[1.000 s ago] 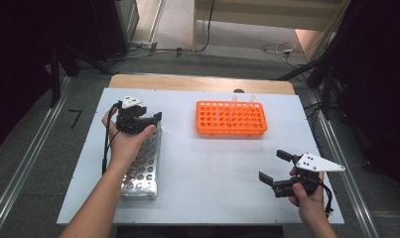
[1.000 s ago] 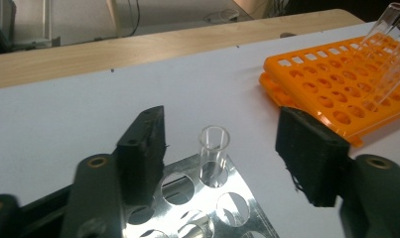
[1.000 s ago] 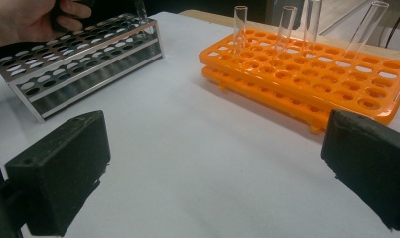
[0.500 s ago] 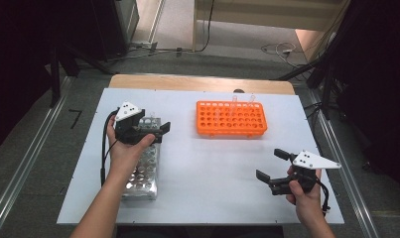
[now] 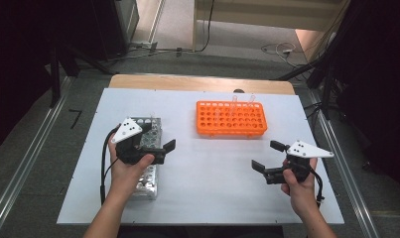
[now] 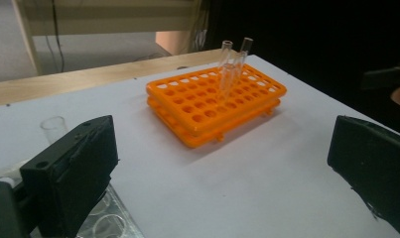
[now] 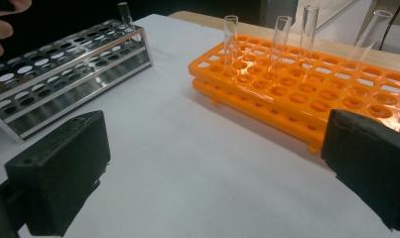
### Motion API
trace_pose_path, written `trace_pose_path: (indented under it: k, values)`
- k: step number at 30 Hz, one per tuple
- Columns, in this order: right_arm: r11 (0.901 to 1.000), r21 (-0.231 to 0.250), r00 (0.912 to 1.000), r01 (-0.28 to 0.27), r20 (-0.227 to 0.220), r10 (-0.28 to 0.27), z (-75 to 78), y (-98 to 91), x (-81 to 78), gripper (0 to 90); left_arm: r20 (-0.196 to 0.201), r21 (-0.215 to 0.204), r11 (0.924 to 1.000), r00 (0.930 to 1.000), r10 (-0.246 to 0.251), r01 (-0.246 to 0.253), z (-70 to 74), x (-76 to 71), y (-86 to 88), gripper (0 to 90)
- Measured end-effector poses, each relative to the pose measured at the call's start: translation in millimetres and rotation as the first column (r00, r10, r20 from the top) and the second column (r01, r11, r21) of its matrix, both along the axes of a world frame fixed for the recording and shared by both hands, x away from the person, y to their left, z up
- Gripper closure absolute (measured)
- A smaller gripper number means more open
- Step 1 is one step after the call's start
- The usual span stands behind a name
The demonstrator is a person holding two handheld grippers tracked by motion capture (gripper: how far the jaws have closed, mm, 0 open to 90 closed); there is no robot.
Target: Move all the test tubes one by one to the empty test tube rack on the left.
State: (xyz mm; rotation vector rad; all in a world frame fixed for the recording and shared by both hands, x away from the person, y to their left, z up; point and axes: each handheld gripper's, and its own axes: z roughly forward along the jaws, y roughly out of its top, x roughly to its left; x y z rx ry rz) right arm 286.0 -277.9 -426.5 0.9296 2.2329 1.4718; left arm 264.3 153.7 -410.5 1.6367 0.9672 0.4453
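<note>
Left gripper point(image 5: 164, 151): jaws spread wide, just opened, nothing between them; one metal rack point(image 5: 149, 171) directly beneath it. Right gripper point(image 5: 268, 156): jaws wide, empty. One orange rack point(image 7: 306, 89) ahead of it carries four glass tubes point(image 7: 231, 37).
</note>
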Motion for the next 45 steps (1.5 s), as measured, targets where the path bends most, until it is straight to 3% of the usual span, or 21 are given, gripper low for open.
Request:
trace_pose_path:
  k: [5, 7, 17, 22, 28, 33, 45]
  values:
    - [0.9999, 0.009, 1.0000, -0.007, -0.005, 0.007, 1.8, 10.4, 15.3, 0.0, -0.006, -0.029, 0.9992, 0.9996, -0.028, 0.028, -5.3, -7.2, -1.0, 0.0]
    - [0.9998, 0.015, 0.9998, -0.015, -0.010, 0.015, 2.0, 16.5, 22.5, 0.0, -0.003, -0.013, 0.9994, 0.9995, -0.030, 0.030, -7.0, -9.7, -2.8, 0.0]
    - [0.9982, 0.015, 0.9968, -0.058, -0.053, 0.059, -5.3, 56.4, 61.4, 6.0, -0.007, -0.026, 0.9982, 0.9985, -0.054, 0.053, -11.7, -16.6, -5.5, 0.0]
    - [0.9991, 0.014, 0.9957, -0.039, -0.084, 0.040, -10.8, 71.7, 80.8, 17.2, -0.005, -0.033, 0.9978, 0.9984, -0.057, 0.057, -11.8, -18.2, -6.2, 0.0]
    - [0.9991, -0.040, 0.9954, -0.013, -0.095, 0.009, -17.2, 88.3, 99.1, 28.4, -0.006, -0.035, 0.9971, 0.9977, -0.067, 0.067, -12.5, -17.6, -7.1, 0.0]
    - [0.9983, -0.058, 0.9936, 0.011, -0.111, -0.018, -25.6, 98.0, 112.9, 43.9, -0.007, -0.037, 0.9967, 0.9973, -0.073, 0.073, -12.2, -17.6, -7.7, 0.0]
    - [0.9957, -0.088, 0.9905, 0.028, -0.131, -0.040, -40.2, 116.2, 131.8, 58.9, -0.012, -0.045, 0.9952, 0.9961, -0.088, 0.087, -12.9, -16.7, -9.2, 0.0]
